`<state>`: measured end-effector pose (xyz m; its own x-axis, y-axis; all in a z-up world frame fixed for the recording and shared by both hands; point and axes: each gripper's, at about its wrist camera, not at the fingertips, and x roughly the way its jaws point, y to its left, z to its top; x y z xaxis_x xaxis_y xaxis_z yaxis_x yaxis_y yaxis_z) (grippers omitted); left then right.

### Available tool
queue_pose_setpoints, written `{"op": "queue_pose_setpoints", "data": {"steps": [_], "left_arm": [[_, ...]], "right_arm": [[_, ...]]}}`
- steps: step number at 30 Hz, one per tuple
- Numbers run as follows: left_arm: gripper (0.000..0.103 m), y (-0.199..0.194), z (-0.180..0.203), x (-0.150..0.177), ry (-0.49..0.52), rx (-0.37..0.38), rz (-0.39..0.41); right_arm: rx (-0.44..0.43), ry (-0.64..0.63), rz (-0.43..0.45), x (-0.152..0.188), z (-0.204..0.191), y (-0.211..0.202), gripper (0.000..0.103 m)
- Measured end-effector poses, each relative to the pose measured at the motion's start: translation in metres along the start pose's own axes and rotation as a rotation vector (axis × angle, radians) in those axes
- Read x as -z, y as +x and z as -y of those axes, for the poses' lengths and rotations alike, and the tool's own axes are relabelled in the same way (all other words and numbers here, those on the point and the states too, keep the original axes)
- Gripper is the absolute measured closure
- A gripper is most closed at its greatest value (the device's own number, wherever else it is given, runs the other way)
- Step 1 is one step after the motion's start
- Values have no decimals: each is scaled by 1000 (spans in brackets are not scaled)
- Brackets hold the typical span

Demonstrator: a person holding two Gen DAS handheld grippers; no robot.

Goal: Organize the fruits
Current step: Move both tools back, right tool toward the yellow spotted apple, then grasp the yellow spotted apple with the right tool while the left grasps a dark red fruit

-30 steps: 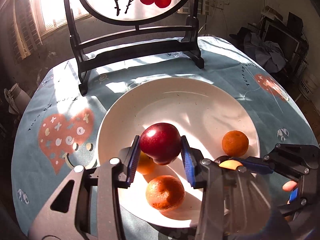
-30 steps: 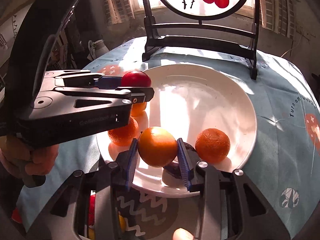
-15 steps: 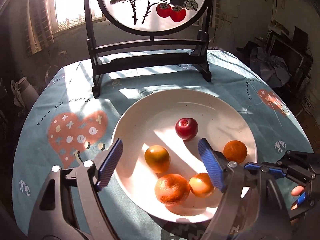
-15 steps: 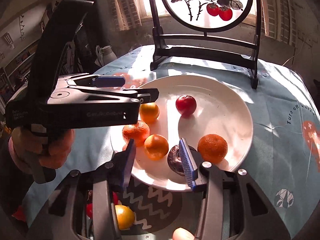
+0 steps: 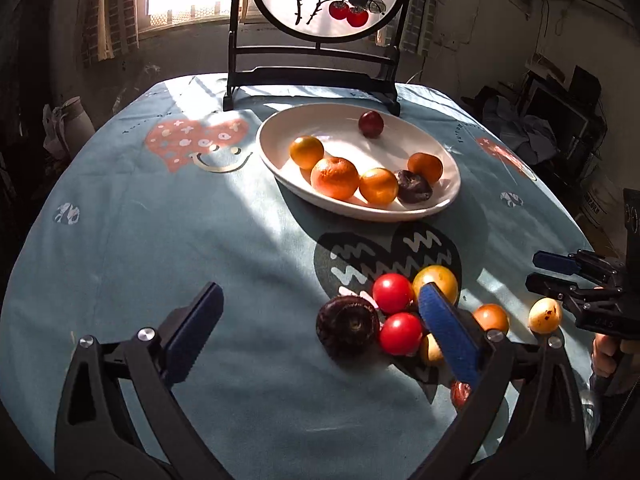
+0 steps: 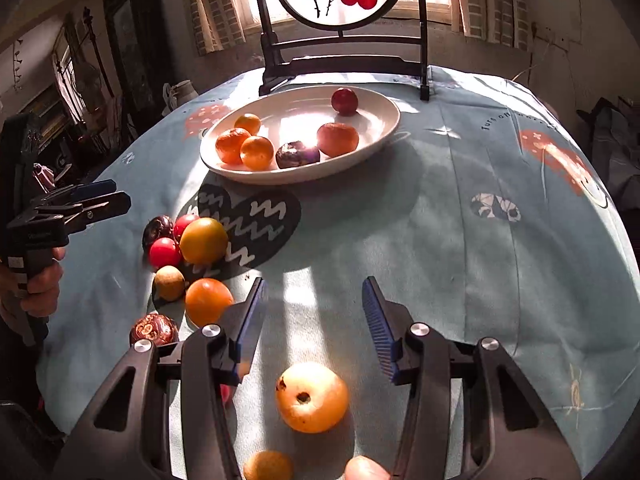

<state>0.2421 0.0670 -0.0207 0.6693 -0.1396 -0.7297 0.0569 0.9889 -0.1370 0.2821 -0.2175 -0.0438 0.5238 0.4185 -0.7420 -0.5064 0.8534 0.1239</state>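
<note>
A white plate [image 5: 276, 160] [image 6: 376, 136] holds several oranges, a red apple [image 5: 371, 123] [image 6: 344, 100] and a dark fruit. Loose fruit lies on the cloth nearer me: two red tomatoes [image 5: 392, 293], a yellow-orange fruit [image 5: 435, 280] [image 6: 203, 240], a dark fruit [image 5: 347, 326], an orange [image 6: 208, 302]. My left gripper [image 5: 316, 332] is open and empty, low over the cloth left of this cluster. My right gripper [image 6: 314, 316] is open and empty; a yellow pear-like fruit [image 6: 312, 397] [image 5: 544, 315] lies between its arms, behind the fingertips.
A round painted screen on a black stand [image 5: 312, 80] [image 6: 344, 68] stands behind the plate. The round table has a blue patterned cloth [image 5: 160, 220] with edges falling away left and right. Room clutter [image 5: 560, 128] lies beyond.
Both grippers let go of their fruit, the apple and an orange, onto the plate, opened, and pulled back toward the table's near side over the loose fruit.
</note>
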Motion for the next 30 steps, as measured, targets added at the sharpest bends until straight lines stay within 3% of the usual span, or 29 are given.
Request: {"op": "queue_pose_setpoints", "data": {"steps": [2, 5, 8, 18, 20, 26, 30], "left_arm": [[3, 1, -3, 11, -32, 47, -22], [3, -2, -1, 18, -34, 62, -25], [3, -8, 5, 19, 5, 22, 18], [3, -7, 21, 22, 112, -45, 29], [3, -7, 22, 22, 121, -55, 38], [3, -7, 24, 23, 135, -57, 35], [3, -8, 31, 27, 162, -7, 30]], "right_arm": [[-8, 31, -37, 11, 5, 4, 37], [-28, 43, -46, 20, 6, 2, 37], [-33, 31, -59, 25, 2, 1, 37], [6, 3, -89, 31, -5, 2, 37], [15, 3, -88, 32, -4, 2, 47], [33, 2, -91, 33, -2, 2, 58], [-3, 42, -67, 33, 6, -3, 67]]}}
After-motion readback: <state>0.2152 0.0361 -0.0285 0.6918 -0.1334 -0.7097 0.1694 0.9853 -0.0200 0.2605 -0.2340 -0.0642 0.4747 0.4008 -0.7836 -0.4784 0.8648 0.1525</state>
